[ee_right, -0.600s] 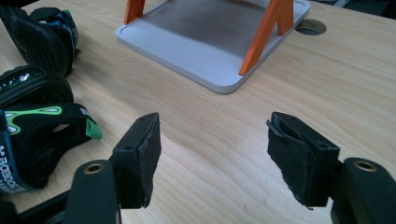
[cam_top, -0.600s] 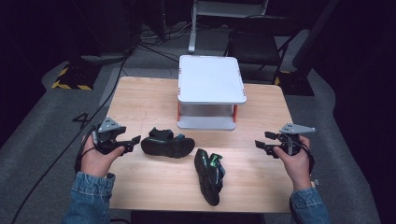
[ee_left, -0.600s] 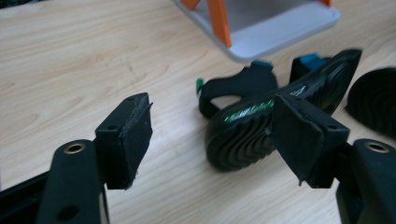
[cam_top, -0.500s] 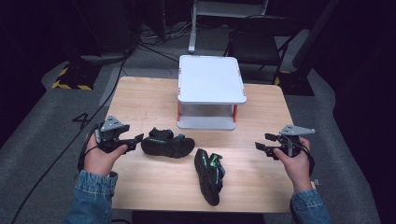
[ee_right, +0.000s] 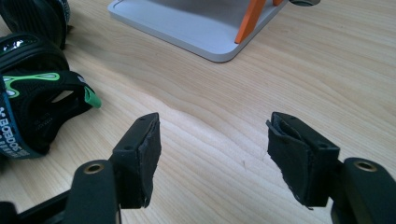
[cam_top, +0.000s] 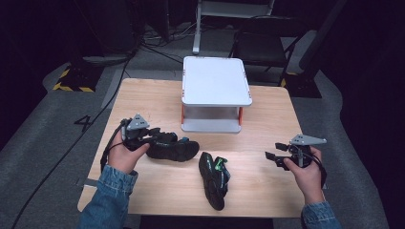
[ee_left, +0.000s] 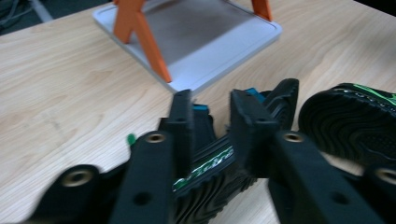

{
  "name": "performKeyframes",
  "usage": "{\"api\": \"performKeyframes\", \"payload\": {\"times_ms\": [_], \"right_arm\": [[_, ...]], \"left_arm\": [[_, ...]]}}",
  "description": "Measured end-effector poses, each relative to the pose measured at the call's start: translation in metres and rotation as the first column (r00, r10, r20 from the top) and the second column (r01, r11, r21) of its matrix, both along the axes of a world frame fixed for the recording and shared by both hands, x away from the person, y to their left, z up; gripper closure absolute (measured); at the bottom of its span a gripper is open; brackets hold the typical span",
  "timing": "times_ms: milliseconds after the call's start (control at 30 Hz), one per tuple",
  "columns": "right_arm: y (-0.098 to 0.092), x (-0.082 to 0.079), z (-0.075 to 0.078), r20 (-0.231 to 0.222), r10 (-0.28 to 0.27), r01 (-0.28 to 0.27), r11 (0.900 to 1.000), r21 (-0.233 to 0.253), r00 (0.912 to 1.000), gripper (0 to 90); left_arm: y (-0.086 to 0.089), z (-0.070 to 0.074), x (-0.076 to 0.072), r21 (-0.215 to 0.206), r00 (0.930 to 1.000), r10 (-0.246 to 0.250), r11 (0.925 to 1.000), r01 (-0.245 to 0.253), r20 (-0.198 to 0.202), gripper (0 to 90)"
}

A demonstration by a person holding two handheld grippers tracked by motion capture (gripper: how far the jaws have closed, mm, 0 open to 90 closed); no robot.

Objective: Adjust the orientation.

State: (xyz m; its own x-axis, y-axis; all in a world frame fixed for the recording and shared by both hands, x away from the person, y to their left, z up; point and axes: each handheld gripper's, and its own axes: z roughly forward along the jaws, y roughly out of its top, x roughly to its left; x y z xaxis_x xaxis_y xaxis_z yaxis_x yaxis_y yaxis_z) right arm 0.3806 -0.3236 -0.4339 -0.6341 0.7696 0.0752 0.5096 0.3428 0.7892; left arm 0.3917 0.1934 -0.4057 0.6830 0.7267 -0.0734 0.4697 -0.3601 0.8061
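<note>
Two black climbing shoes with green trim lie on the wooden table (cam_top: 267,114). One shoe (cam_top: 174,147) lies left of centre, and my left gripper (cam_top: 152,136) is at its heel end. In the left gripper view the jaws (ee_left: 211,116) stand narrow, shut on the heel rim of this shoe (ee_left: 205,168). The other shoe (cam_top: 214,179) lies near the front edge and shows again at the right as the second shoe (ee_left: 355,121). My right gripper (cam_top: 273,159) hovers open at the front right. Its jaws (ee_right: 215,140) hold nothing, and the second shoe (ee_right: 32,116) lies to their left.
A white two-level stand (cam_top: 216,81) with orange legs sits at the back centre of the table; its base plate (ee_left: 210,32) lies just beyond the held shoe. Bare wood spreads between the right gripper and the stand's base (ee_right: 187,23). Dark floor, cables and a chair surround the table.
My left gripper has moved right to the heel of the left shoe and its jaws now sit on it. The right gripper has barely moved.
</note>
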Motion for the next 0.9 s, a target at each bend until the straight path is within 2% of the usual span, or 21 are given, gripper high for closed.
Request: {"api": "performKeyframes", "payload": {"times_ms": [100, 167, 200, 300, 367, 400, 500, 633, 767, 900], "right_arm": [[-0.001, -0.002, 0.000, 0.000, -0.002, 0.002, 1.000, -0.001, 1.0000, 35.6], [-0.001, -0.003, -0.001, -0.002, 0.002, -0.002, 1.000, -0.005, 1.0000, 35.3], [-0.001, -0.003, -0.001, -0.002, 0.002, -0.002, 1.000, -0.005, 1.0000, 35.3], [-0.001, -0.004, -0.001, -0.002, 0.001, -0.001, 1.000, -0.004, 1.0000, 35.3], [-0.002, -0.005, -0.001, -0.001, 0.000, 0.000, 1.000, -0.002, 1.0000, 35.2], [-0.002, -0.004, 0.000, 0.000, -0.001, 0.001, 1.000, -0.002, 1.0000, 35.2], [-0.002, -0.004, 0.000, 0.000, 0.000, 0.000, 1.000, -0.002, 1.0000, 35.1], [-0.002, -0.004, 0.000, -0.003, -0.002, 0.002, 1.000, 0.001, 1.0000, 35.1], [-0.001, -0.003, 0.001, 0.001, 0.005, -0.005, 1.000, -0.001, 1.0000, 34.9], [0.003, 0.002, 0.002, 0.003, 0.016, -0.016, 1.000, 0.004, 0.9999, 34.7]], "left_arm": [[-0.010, -0.007, 0.004, -0.001, 0.9996, -0.019, 0.9998, 0.019, -0.022, 77.9], [-0.018, -0.015, 0.008, 0.016, 0.9991, -0.021, 0.9996, 0.021, -0.038, 79.7], [-0.018, -0.015, 0.008, 0.016, 0.9991, -0.021, 0.9996, 0.021, -0.038, 80.5], [-0.022, -0.024, 0.012, 0.060, 0.9985, -0.004, 0.9982, 0.007, -0.054, 82.1], [-0.023, -0.031, 0.015, 0.070, 0.9971, -0.003, 0.9975, 0.008, -0.076, 83.3], [-0.023, -0.032, 0.016, 0.060, 0.9975, -0.005, 0.9982, 0.009, -0.071, 84.4], [-0.022, -0.032, 0.015, 0.045, 0.9966, -0.005, 0.9989, 0.009, -0.082, 87.2], [-0.024, -0.031, 0.011, 0.064, 0.9973, -0.014, 0.9978, 0.019, -0.073, 89.2], [-0.023, -0.027, 0.003, 0.069, 0.9961, -0.011, 0.9975, 0.017, -0.088, 89.5], [-0.020, -0.023, -0.008, 0.076, 0.9944, -0.030, 0.9963, 0.038, -0.101, 89.1]]}}
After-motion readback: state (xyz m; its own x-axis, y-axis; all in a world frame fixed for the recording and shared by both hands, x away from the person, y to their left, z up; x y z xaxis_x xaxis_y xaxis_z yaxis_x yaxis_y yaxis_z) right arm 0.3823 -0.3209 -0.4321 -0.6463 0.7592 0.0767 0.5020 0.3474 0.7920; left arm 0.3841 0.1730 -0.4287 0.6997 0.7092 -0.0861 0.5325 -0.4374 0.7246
